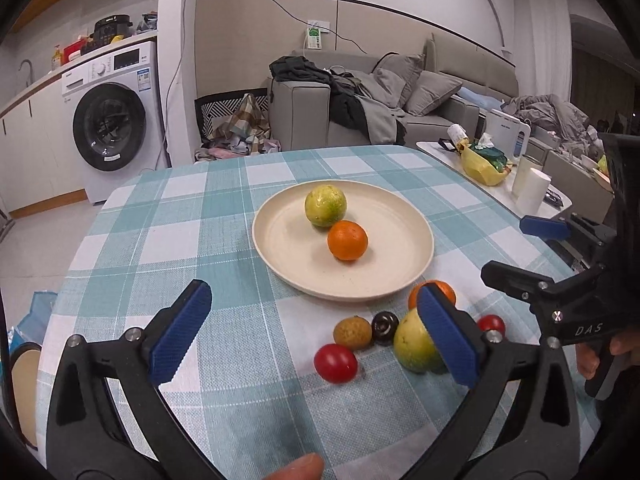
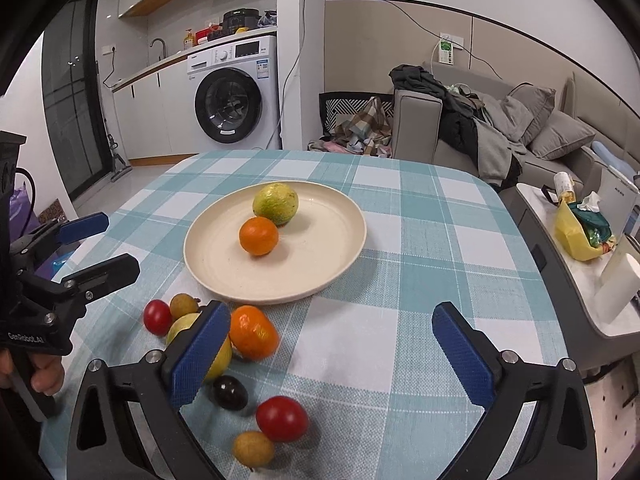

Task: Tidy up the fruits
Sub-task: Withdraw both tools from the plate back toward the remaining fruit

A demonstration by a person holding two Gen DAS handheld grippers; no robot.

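You are holding the left hand-held gripper (image 1: pixel 316 334) wide apart over the near part of the desk (image 1: pixel 224 208), and nothing is sitting between its blue pads (image 1: pixel 180 336). Your right hand-held gripper (image 2: pixel 332 350) is spread just as wide, also gripping nothing.

The cream plate (image 1: pixel 288 256) is lying near the middle of the checked cloth, and it is carrying two fruits: a green-yellow citrus (image 1: pixel 325 205) toward the far side and an orange mandarin (image 1: pixel 347 240) just in front of it, the two touching or nearly so (the gap is too fine to judge).

The rest of the fruit is waiting loose on the cloth, just off the plate's near rim. A second mandarin (image 2: pixel 253 333) is sitting close to the rim, with a yellow-green pear-like fruit (image 1: pixel 414 346) right beside it, partly hidden behind a blue pad in both views. A dark round fruit (image 1: pixel 385 328) and a brownish longan (image 1: pixel 353 333) are clustering next to the pear, and a red cherry tomato (image 1: pixel 335 363) is lying nearest the left gripper. Another cherry tomato (image 2: pixel 281 418) and a second longan (image 2: pixel 253 448) are lying nearest the right gripper, touching each other.
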